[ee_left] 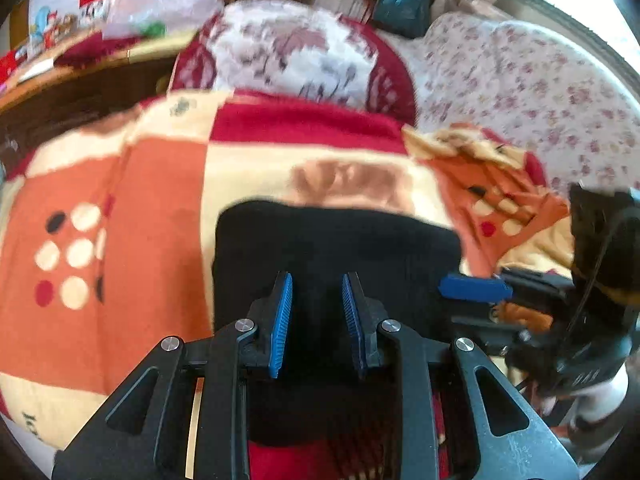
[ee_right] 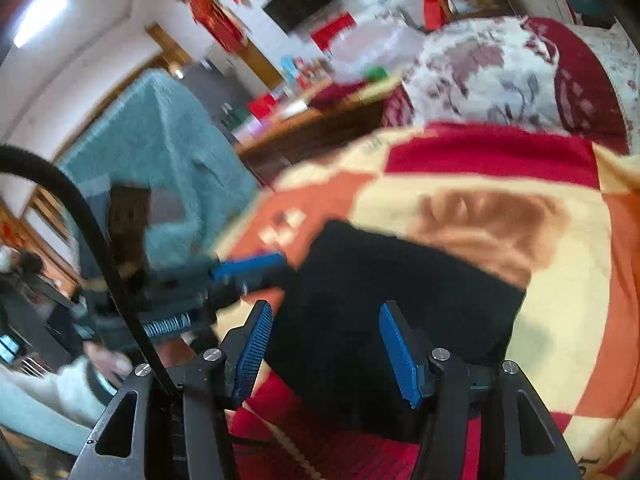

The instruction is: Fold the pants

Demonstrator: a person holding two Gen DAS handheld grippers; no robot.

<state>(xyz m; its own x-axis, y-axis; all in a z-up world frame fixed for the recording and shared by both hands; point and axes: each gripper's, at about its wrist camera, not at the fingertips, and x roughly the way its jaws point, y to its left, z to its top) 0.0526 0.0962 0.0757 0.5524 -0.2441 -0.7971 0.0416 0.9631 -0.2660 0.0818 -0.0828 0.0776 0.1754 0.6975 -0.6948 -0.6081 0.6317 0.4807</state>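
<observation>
Black pants (ee_left: 336, 248): folded, lying on patterned blanket (ee_left: 120, 208) (orange, cream, red). Left tongs (ee_left: 317, 320) above them, pads apart, nothing gripped. Right tongs (ee_right: 324, 352) likewise apart, empty. Floral cushion (ee_left: 296, 52) at 12 o'clock.

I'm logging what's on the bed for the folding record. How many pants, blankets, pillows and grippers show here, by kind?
Black pants, folded: 1
Patterned blanket: 1
Floral pillow: 1
Grippers: 2, the left gripper and the right gripper, both open with nothing clamped
Total: 5
</observation>
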